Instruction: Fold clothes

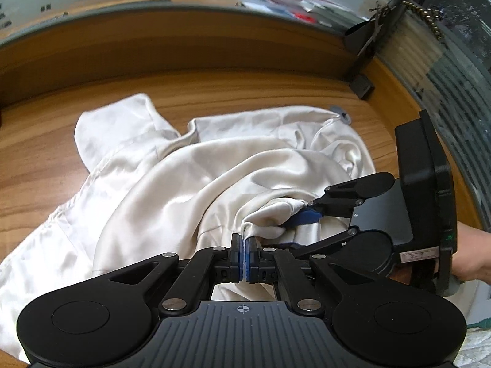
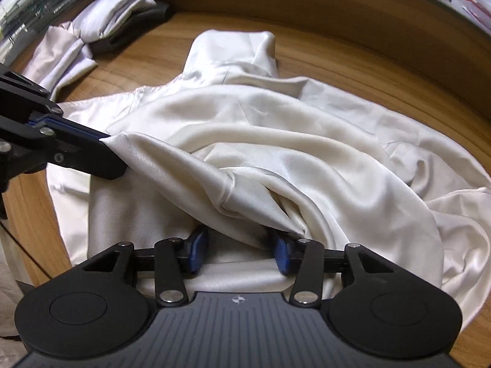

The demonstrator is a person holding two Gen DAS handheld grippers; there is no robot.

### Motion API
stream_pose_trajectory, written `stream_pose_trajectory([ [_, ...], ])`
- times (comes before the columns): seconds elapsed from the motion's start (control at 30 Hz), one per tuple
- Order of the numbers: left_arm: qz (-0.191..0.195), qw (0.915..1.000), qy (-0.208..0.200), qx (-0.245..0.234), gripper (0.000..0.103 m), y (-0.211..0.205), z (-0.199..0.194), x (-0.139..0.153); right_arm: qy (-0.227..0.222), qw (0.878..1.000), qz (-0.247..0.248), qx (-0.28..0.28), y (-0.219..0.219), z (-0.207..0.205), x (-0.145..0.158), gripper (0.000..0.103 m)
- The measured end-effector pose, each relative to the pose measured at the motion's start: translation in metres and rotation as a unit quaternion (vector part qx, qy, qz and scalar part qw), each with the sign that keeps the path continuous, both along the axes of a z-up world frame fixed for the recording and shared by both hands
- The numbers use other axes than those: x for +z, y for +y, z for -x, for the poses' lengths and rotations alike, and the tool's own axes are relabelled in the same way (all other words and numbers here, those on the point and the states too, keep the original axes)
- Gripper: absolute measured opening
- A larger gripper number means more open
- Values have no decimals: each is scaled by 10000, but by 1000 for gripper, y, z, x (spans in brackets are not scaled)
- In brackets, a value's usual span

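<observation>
A cream satin shirt (image 1: pixel 190 168) lies rumpled on the wooden table (image 1: pixel 214 92). My left gripper (image 1: pixel 244 254) is shut on a fold of its hem, which is pulled up taut. In the right wrist view the left gripper (image 2: pixel 106 141) comes in from the left, pinching a corner of the shirt (image 2: pixel 276 128). My right gripper (image 2: pixel 239 251) is open, its blue pads (image 2: pixel 196 245) well apart. A loose fold of the shirt hangs between them and rests near the right pad without being pressed. In the left wrist view the right gripper (image 1: pixel 294 230) sits just right of the pinched fold.
A stack of folded pale clothes (image 2: pixel 116 15) lies at the table's far left, with another pale cloth (image 2: pixel 61 55) beside it. A raised wooden rim and a frosted glass partition (image 1: pixel 429 55) border the table. A black bracket (image 1: pixel 362 86) stands at the far right. A hand (image 1: pixel 472 254) holds the right gripper.
</observation>
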State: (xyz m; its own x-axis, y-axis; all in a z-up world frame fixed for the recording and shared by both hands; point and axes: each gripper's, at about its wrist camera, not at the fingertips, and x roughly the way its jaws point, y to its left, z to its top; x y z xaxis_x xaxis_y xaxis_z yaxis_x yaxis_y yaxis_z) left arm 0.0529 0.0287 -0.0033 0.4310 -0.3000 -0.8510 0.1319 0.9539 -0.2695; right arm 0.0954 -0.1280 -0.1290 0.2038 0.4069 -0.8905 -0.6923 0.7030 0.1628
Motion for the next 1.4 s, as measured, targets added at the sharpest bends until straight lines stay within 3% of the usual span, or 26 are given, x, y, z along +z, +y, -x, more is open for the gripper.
stream_pose_trajectory([
  [0.03,-29,10000,17,44,5,1,0,-1,-45,10000,18,-5,1,-1,-2,38],
  [0.07,-58,9999,33,89,5,2,-1,-1,-46,10000,32,-48,0,-3,-3,16],
  [0.1,-63,9999,5,93,5,1,0,0,-25,9999,37,-103,0,-6,-3,7],
  [0.17,-62,9999,-72,87,6,1,1,3,62,9996,-114,-264,-9,-10,5,5],
  [0.23,-62,9998,-149,80,14,0,3,6,119,9987,-308,-381,-21,-10,21,4],
  [0.3,-58,9996,-270,13,34,-3,4,12,158,9976,-501,-443,-32,-6,40,3],
  [0.4,-16,9989,-452,-95,49,-9,6,21,185,9957,-760,-504,-50,3,72,3],
  [0.7,534,9913,-1090,-515,52,-16,18,64,181,9850,-1514,-806,-88,13,164,3],
  [0.83,670,9844,-1409,-816,49,-18,27,86,30,9847,-1480,-915,-88,7,172,3],
  [0.9,663,9826,-1453,-952,39,-22,29,90,15,9847,-1473,-929,-85,4,172,3],
  [0.97,665,9823,-1413,-1039,32,-27,27,89,-30,9858,-1438,-865,-78,3,170,3],
  [1.07,504,9848,-1277,-1060,31,-35,23,80,-12,9884,-1348,-705,-65,2,163,3],
  [1.17,244,9888,-1192,-861,27,-39,18,65,8,9902,-1285,-545,-55,2,156,3],
  [1.2,156,9900,-1170,-779,6,-39,16,60,-9,9906,-1264,-527,-52,3,154,4],
  [1.23,149,9906,-1195,-654,3,-36,16,58,-45,9910,-1231,-521,-50,3,152,4],
  [1.4,270,9916,-1263,40,3,-15,14,50,-109,9950,-874,-472,-41,7,126,10],
])
